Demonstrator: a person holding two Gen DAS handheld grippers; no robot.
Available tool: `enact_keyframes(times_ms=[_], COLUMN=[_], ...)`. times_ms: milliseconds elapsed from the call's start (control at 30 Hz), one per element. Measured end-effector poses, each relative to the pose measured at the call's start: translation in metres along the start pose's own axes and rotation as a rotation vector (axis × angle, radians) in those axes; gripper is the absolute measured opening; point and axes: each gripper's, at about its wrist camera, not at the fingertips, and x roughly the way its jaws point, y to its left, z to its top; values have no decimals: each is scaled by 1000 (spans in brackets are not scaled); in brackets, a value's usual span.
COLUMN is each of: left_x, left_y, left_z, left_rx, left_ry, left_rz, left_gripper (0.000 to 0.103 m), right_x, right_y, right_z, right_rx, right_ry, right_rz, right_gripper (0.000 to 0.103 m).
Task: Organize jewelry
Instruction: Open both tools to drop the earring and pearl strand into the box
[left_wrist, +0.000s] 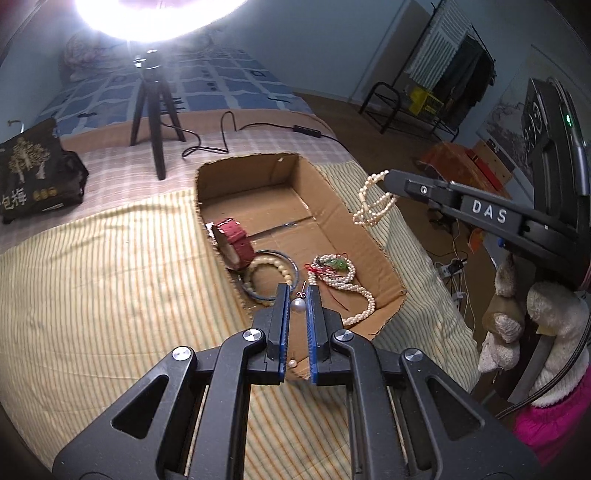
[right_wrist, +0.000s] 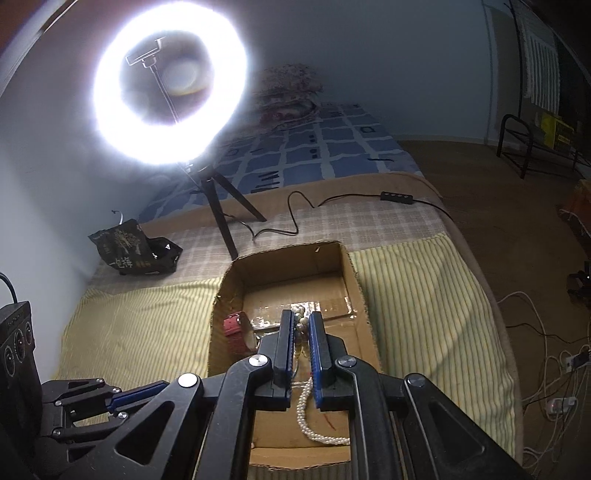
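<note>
We are holding the left gripper (left_wrist: 298, 295) above the near end of the open brown cardboard box (left_wrist: 364, 218), its blue pads pinching a round white pearl earring (left_wrist: 298, 305). We are holding the right gripper (right_wrist: 302, 325) over the same box, pressed together on a cream pearl bracelet (left_wrist: 373, 201) that is dangling from its tips. Below the left tips, a red leather watch strap (left_wrist: 236, 242), a blue bangle (left_wrist: 291, 275) and a long pearl necklace (left_wrist: 364, 301) are lying inside the box.
</note>
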Motion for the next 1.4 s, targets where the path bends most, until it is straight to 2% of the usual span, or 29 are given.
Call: enact_keyframes(times_ms=[500,1000,1167,1233,1400], left_x=[22,36,36,34,33], left_y=[-23,-38,-38,-38,-38], left_z=[4,5,5,4,4], left_rx=[76,119,124,129,136], left_ry=[-2,0,-3,-4,-5], left_rz=[36,51,52,54,66], left_gripper=[6,6,7,7,7], right_x=[38,63,61,60,59], right_y=[-8,-19,-16,-15,-12], right_z=[26,29,30,30,30], right_rx=[-5,17,12,13,1], right_ry=[15,45,32,27,25], right_rz=[4,15,17,16,5], right_gripper=[6,6,11,25,34])
